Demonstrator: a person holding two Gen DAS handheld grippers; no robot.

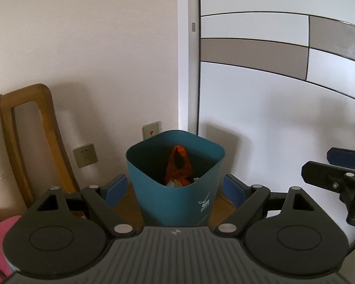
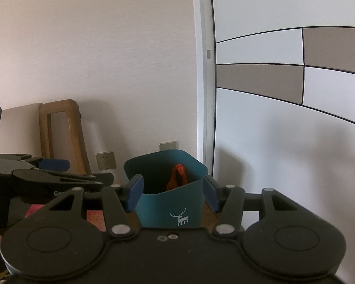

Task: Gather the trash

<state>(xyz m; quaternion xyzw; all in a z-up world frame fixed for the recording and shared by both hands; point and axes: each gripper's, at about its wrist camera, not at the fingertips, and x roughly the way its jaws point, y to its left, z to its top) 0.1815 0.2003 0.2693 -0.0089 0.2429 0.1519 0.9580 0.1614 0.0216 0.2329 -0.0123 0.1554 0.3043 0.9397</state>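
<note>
Left gripper (image 1: 175, 188) spread wide, empty; teal bin (image 1: 177, 203) framed between its blue pads, apart from both. Right gripper (image 2: 172, 193) likewise wide, gripping nothing, same bin just ahead between its pads. Orange bag (image 1: 178, 165) and pale scraps inside the bin, beyond both fingertips.

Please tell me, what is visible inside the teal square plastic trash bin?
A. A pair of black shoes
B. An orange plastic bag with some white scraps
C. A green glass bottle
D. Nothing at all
B: in the teal square plastic trash bin an orange plastic bag stands above white scraps.
</note>
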